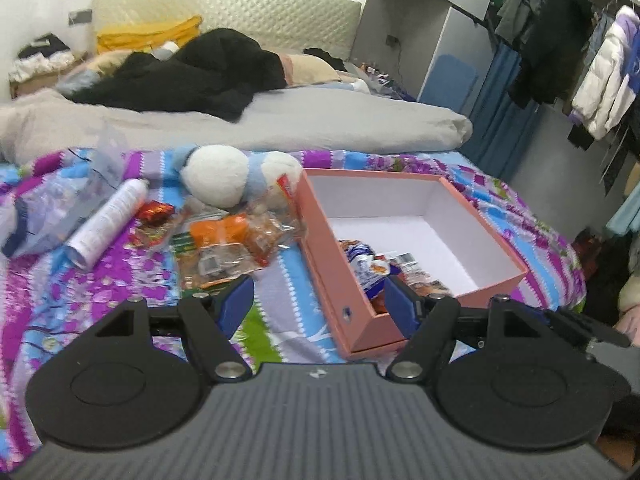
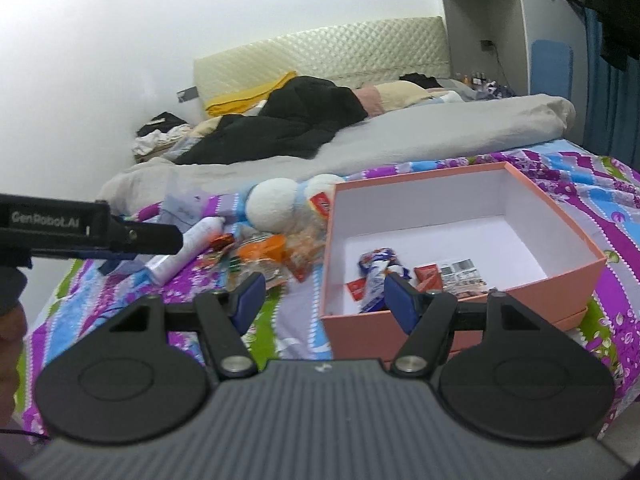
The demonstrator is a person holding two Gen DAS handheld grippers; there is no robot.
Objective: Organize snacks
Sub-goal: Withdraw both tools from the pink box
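Observation:
A pink box (image 1: 332, 256) with a white inside lies open on the patterned bedspread, and a few snack packets (image 1: 372, 268) sit in its near corner. In the right wrist view the box (image 2: 400, 324) holds a blue-and-white packet (image 2: 376, 272) and small red packets (image 2: 428, 274). Left of the box lies a loose pile of orange and clear snack bags (image 1: 228, 240), also visible as the snack pile (image 2: 272, 260). My left gripper (image 1: 320, 300) hovers open above the bedspread near the box's front corner, holding nothing. My right gripper (image 2: 326, 300) is open and empty before the box's near wall.
A white spray bottle (image 1: 108, 220) and a white-and-blue plush toy (image 1: 224, 176) lie by the snack pile. A grey duvet (image 1: 280, 120) and black clothes (image 1: 192, 76) cover the far bed. Hanging clothes (image 1: 600, 80) stand at the right. The left gripper's body (image 2: 120, 236) crosses the right wrist view's left side.

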